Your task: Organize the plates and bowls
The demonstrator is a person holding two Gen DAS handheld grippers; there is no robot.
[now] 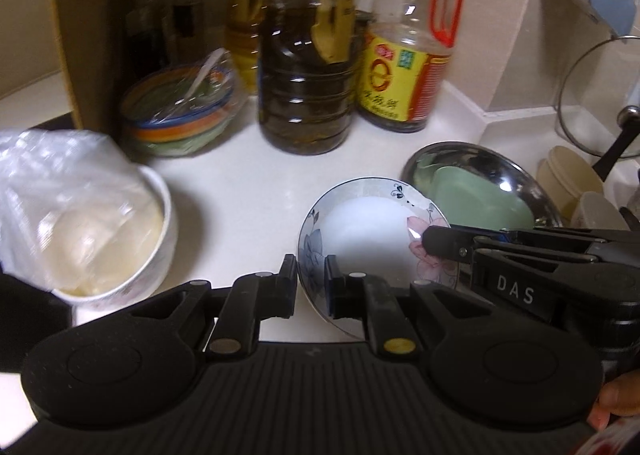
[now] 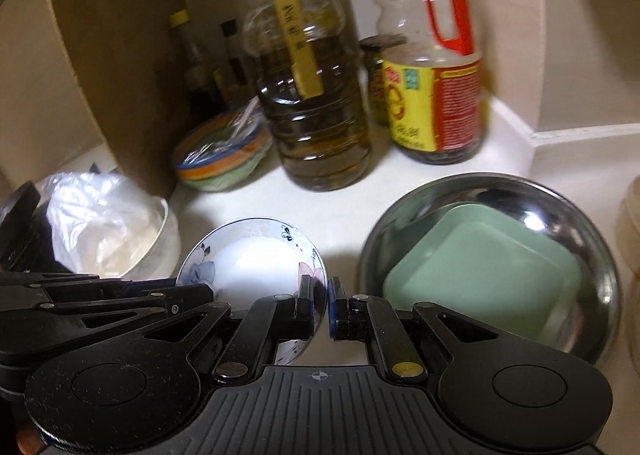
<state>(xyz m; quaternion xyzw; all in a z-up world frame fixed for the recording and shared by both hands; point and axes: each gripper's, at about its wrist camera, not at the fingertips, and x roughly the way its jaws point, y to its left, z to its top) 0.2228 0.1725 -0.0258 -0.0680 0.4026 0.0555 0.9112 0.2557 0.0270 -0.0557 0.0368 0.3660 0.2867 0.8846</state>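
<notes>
A small white bowl with blue and pink flowers (image 1: 368, 239) (image 2: 256, 263) is held by both grippers just above the white counter. My left gripper (image 1: 310, 283) is shut on its near left rim, one finger inside and one outside. From the right, my right gripper (image 1: 432, 243) (image 2: 320, 307) is shut on the rim at the pink flower. In the right wrist view the left gripper (image 2: 200, 293) reaches in from the left. The bowl's inside looks white and bare. A steel bowl (image 1: 460, 149) (image 2: 480, 179) beside it holds a green square dish (image 1: 480, 195) (image 2: 480, 267).
A white bowl under plastic wrap (image 1: 100, 223) (image 2: 112, 227) stands left. At the back are a striped bowl under wrap (image 1: 180, 115) (image 2: 224, 159), two big oil bottles (image 1: 308, 87) (image 1: 404, 67) and a wooden board (image 1: 84, 15). A glass lid (image 1: 592, 95) leans at the right.
</notes>
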